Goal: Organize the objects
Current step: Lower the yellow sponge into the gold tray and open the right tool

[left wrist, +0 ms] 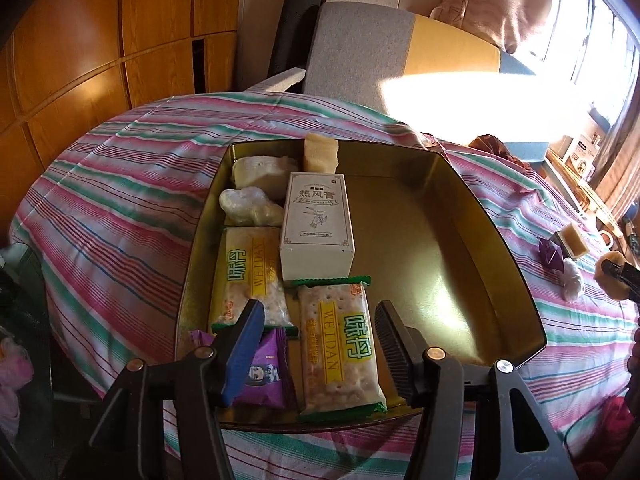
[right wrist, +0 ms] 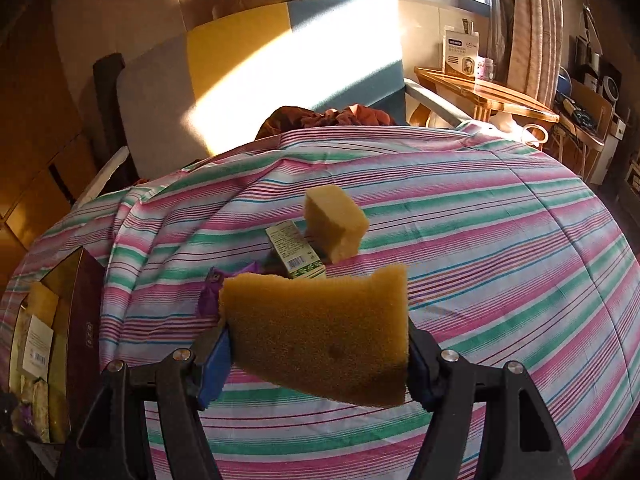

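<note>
Left gripper (left wrist: 320, 344) spread above the gold tin (left wrist: 500, 216), pads clear of the cracker packet (left wrist: 340, 352) lying flat between them, snacks packed along the tin's left wall to leave the right half bare. Right gripper (right wrist: 318, 360) pinching a yellow sponge (right wrist: 320, 328) aloft over the striped cloth (right wrist: 500, 240), probably bound for that bare half. Second sponge (right wrist: 336, 220) and small carton (right wrist: 296, 252) still outside, well apart from the tin.
</note>
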Available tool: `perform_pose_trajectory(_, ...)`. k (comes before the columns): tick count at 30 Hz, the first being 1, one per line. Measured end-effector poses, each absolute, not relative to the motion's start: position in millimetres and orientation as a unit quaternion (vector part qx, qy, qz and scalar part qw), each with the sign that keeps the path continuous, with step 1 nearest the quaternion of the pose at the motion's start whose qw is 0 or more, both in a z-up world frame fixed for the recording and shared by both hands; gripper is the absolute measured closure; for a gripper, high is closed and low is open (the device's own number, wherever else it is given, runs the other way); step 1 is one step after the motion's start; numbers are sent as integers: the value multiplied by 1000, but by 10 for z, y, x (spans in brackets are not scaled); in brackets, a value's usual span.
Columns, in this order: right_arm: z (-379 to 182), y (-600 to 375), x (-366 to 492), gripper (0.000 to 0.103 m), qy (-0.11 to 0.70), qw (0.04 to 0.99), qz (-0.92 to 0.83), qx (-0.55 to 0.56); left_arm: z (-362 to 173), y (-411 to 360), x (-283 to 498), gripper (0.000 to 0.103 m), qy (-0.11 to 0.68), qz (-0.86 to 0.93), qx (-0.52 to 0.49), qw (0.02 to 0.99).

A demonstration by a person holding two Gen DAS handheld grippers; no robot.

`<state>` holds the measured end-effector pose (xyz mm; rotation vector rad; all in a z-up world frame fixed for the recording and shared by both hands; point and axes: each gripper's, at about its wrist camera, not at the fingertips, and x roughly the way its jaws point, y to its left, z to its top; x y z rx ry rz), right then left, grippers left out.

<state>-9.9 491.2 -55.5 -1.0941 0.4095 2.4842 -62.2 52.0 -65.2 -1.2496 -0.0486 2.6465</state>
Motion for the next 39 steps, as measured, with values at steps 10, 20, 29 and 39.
perform_pose_trajectory(10, -350, 3859, -313, 31, 91, 79, 905, -408, -535, 424, -521, 43, 3, 910, -404, 93)
perform_pose_trajectory(20, -288, 2370, -565, 30, 34, -75, 902, -424, -486, 287, -423, 40, -7, 913, -397, 90)
perform_pose_trajectory(29, -846, 1879, -772, 26, 15, -100, 863, -495, -496, 156, -393, 37, -20, 913, -397, 88)
perform_pose_trajectory(39, -971, 1772, -740, 14, 33, -139, 847, -512, -528, 36, -380, 35, -30, 913, -398, 79)
